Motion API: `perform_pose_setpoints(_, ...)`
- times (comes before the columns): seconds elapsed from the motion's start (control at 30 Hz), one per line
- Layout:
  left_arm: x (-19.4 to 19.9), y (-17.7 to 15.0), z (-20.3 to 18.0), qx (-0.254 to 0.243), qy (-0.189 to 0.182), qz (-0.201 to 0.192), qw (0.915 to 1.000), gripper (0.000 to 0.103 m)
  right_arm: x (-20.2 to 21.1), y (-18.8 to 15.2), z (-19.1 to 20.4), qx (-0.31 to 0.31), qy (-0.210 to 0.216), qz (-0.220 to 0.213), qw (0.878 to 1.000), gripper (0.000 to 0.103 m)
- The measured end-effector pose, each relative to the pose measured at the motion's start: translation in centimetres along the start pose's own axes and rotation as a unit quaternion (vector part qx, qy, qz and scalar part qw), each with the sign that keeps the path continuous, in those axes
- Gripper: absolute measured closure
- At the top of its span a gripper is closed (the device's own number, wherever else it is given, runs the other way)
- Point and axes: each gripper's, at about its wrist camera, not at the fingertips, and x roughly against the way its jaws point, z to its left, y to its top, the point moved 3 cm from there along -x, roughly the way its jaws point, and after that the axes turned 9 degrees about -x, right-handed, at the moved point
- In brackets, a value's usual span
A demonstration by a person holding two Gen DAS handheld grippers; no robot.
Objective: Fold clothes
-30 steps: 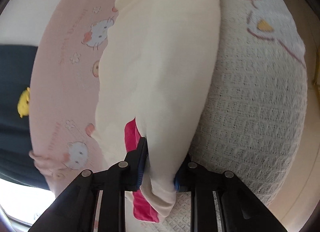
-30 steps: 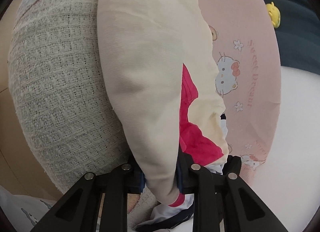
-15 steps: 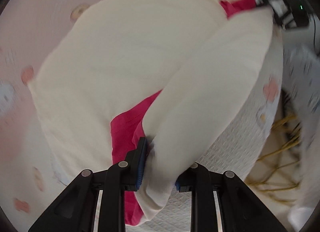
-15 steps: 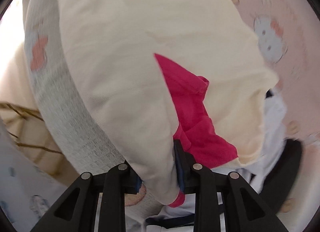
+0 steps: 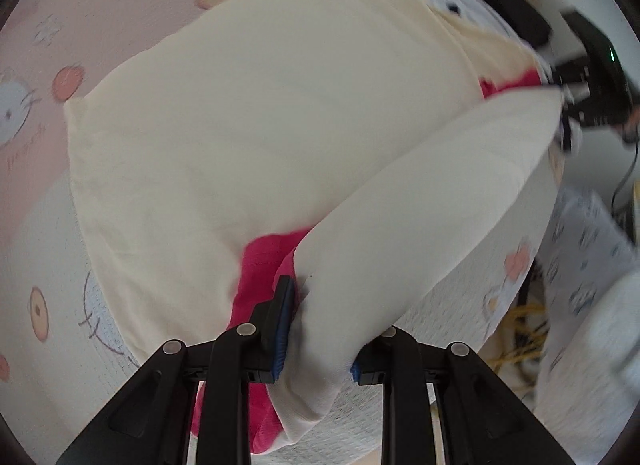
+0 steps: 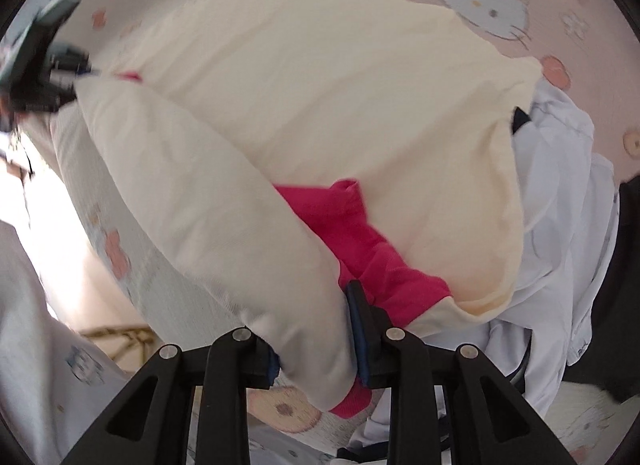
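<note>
Cream garment [image 5: 260, 125] pinched by left gripper [image 5: 320, 329] and right gripper [image 6: 316, 341], spreading toward 12; swung wider than 1 s earlier.

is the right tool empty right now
No, the right tool is shut on the cream garment, whose fold fills the gap between its pads.

The garment [image 5: 260, 137] lies on the bedsheet [image 5: 100, 5] — a shirt [image 6: 560, 193] at its right edge.
</note>
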Motion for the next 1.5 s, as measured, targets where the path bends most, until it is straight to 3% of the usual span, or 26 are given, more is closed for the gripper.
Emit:
perform_pose_setpoints(0.07,0.6,0.6,0.4,0.006,0.002,-0.008,0.9999,0.084,0.5,0.6,-0.9,-0.028,0.012,-0.013,0.999,0.075)
perform_pose_setpoints(0.23,0.6,1.6,1.2,0.012,0.01,-0.008,0.9998,0.084,0.7,2.0,-2.3,-0.065,-0.005,-0.026,0.998,0.065)
perform_pose_setpoints(0.3,0.2,1.9,1.8,0.031,0.009,-0.008,0.9994,0.082,0.3,2.4,-2.8,-0.084,-0.001,-0.028,0.996,0.065)
perform_pose_setpoints(0.4,-1.0,2.0,3.7,0.104,-0.02,-0.017,0.9943,0.081,-0.3,2.7,-3.6,-0.113,0.003,-0.037,0.993,0.065)
perform_pose_setpoints(0.57,-2.6,1.7,7.0,0.226,-0.075,-0.037,0.9705,0.073,-2.3,2.7,-6.1,-0.2,0.007,-0.038,0.979,0.057)
perform_pose_setpoints(0.7,-3.6,0.0,7.8,0.289,-0.077,-0.053,0.9528,0.054,-3.4,2.3,-7.4,-0.247,0.014,-0.049,0.968,0.054)
perform_pose_setpoints(0.8,-3.7,-1.5,7.4,0.339,-0.084,-0.071,0.9342,0.054,-3.6,1.9,-7.7,-0.257,0.012,-0.059,0.964,0.054)
perform_pose_setpoints(0.93,-3.2,-0.7,6.7,0.336,-0.053,-0.07,0.9376,0.054,-2.7,0.9,-8.8,-0.29,0.031,-0.085,0.953,0.054)
perform_pose_setpoints(1.03,-3.1,-1.4,7.0,0.352,-0.049,-0.072,0.9318,0.054,-1.9,0.1,-9.7,-0.314,0.046,-0.104,0.942,0.054)
perform_pose_setpoints(1.07,-2.8,-1.5,7.1,0.359,-0.049,-0.075,0.9289,0.054,-1.7,-0.2,-9.9,-0.322,0.05,-0.111,0.939,0.057)
perform_pose_setpoints(1.1,-2.5,-1.8,7.2,0.365,-0.05,-0.079,0.9261,0.054,-1.4,-0.4,-10.2,-0.33,0.055,-0.117,0.935,0.067)
perform_pose_setpoints(1.17,-1.9,-2.5,7.4,0.368,-0.051,-0.077,0.9252,0.054,-1.0,-1.1,-10.6,-0.345,0.064,-0.129,0.928,0.072)
perform_pose_setpoints(1.23,-1.4,-3.1,7.5,0.369,-0.052,-0.072,0.925,0.054,-0.9,-3.2,-9.2,-0.346,0.069,-0.128,0.927,0.073)
perform_pose_setpoints(1.37,-0.4,-3.4,8.0,0.35,-0.036,-0.065,0.9339,0.054,-0.9,-0.7,-9.1,-0.32,0.03,-0.12,0.939,0.073)
perform_pose_setpoints(1.5,0.2,-3.0,9.1,0.346,-0.019,-0.065,0.9356,0.054,-1.6,0.1,-7.9,-0.311,-0.006,-0.106,0.944,0.073)
